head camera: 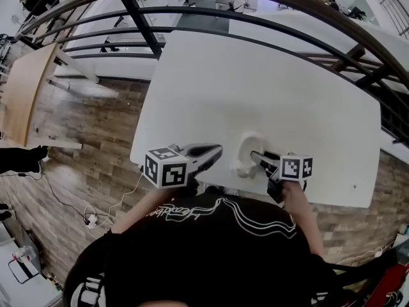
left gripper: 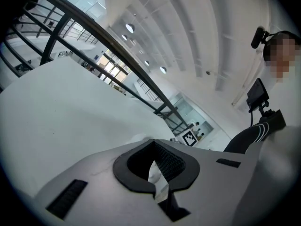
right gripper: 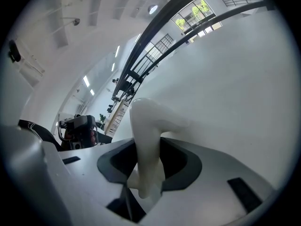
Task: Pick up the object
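Office mezzanine: railing [head camera: 142,25], tables [head camera: 22,85] below.

White table [head camera: 287,94] (black railing [head camera: 141,25] beyond)

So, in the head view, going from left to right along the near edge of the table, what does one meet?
Marker cube of the left gripper → left claw → white object → marker cube of the right gripper.

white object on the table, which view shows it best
The right gripper view: the white object stands large between the right hand-held gripper's jaws. The head view shows it small, pale against the table. The left gripper view does not show it clearly.
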`<state>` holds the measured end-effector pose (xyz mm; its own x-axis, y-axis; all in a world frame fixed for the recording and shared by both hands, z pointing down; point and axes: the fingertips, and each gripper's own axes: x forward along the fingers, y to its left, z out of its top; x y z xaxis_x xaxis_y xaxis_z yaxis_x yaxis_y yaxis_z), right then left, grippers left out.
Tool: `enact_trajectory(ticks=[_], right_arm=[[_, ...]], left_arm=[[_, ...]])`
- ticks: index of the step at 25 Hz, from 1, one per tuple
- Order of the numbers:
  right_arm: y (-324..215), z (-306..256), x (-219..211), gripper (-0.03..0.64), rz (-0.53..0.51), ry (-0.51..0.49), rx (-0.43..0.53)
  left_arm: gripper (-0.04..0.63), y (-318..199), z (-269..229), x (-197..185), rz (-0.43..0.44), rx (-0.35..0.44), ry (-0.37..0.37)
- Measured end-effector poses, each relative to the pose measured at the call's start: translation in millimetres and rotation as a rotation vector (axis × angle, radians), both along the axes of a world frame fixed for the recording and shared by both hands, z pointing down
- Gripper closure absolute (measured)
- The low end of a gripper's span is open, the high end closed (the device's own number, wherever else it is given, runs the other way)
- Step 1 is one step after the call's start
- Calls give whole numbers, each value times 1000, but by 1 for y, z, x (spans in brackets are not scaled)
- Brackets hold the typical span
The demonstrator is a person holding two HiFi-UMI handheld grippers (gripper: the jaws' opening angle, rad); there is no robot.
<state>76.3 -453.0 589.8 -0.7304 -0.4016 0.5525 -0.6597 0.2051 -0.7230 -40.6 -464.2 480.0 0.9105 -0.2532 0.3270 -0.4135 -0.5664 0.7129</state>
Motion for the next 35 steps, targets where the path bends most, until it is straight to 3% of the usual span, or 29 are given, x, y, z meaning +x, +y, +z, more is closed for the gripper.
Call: enact_trajectory(ticks=[9,17,24,31,35], right_arm=[[-8,-23,-4,483,92,-56,59],[-5,-75,-18,483,161,-192,170],[7,-111,-20,483,148,-225,266],[16,-124,-22,483,128,-252,287],[61,-135,-6,483,123,-265,322]], left_arm=[[588,-6,-6,-8,24,12,12],[588,5,-17,-19,15,51,24],[588,21,-29,-25,-32,61,47],[588,32,-43,-26,-61,82,45],[588,77,-55,-13,-70,105,47]])
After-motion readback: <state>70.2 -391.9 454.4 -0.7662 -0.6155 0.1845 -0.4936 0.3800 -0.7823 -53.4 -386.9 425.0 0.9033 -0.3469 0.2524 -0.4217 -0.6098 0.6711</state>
